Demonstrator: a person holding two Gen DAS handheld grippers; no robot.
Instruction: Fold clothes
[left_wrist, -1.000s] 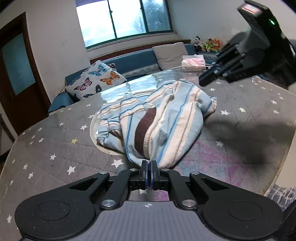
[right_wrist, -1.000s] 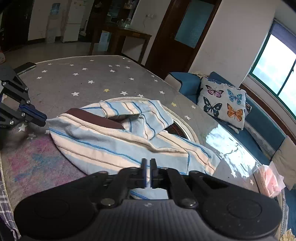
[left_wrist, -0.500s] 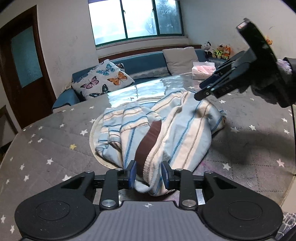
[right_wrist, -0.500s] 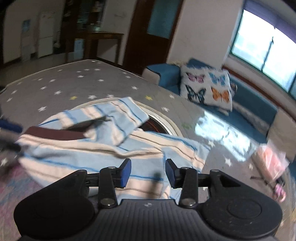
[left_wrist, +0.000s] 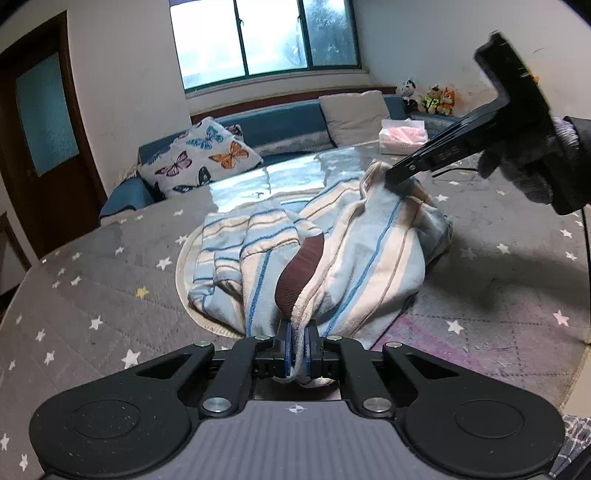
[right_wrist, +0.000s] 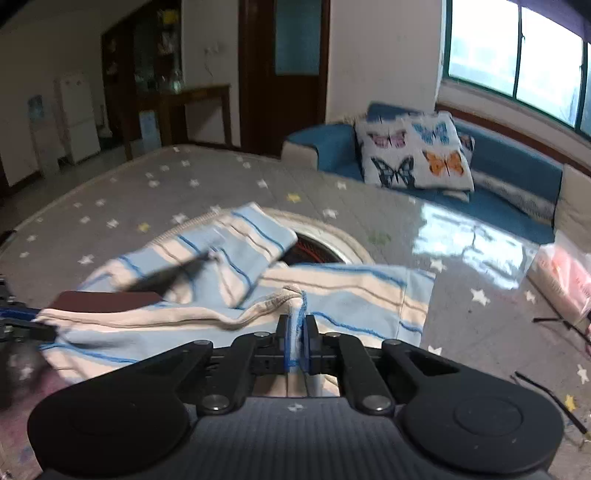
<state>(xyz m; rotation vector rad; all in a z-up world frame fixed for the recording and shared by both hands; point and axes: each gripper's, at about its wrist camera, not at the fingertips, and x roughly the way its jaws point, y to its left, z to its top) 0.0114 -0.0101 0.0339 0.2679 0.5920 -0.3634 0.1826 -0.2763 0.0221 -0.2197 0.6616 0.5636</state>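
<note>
**Both claws clamped on the striped garment**

My left gripper (left_wrist: 297, 341) is clenched on the near edge of the crumpled light-blue and cream striped knit garment (left_wrist: 354, 254), its blue pads pinching a fold of cloth just below the dark brown ribbed band (left_wrist: 301, 271). My right gripper (right_wrist: 296, 341) is likewise clamped on a bunched hem of the same garment, with cloth pressed between its pads. From the left wrist view I see that right gripper coming in from the upper right, its tip buried in the far edge of the fabric.

The garment lies in a heap on the grey star-patterned table cover (left_wrist: 92, 295), partly over a pale round mat (left_wrist: 186, 254). Beyond the table stand a blue sofa (right_wrist: 517, 166) with a white butterfly-print cushion (left_wrist: 201, 160) and a pink tissue pack (left_wrist: 403, 136). The right wrist view is motion-blurred.
</note>
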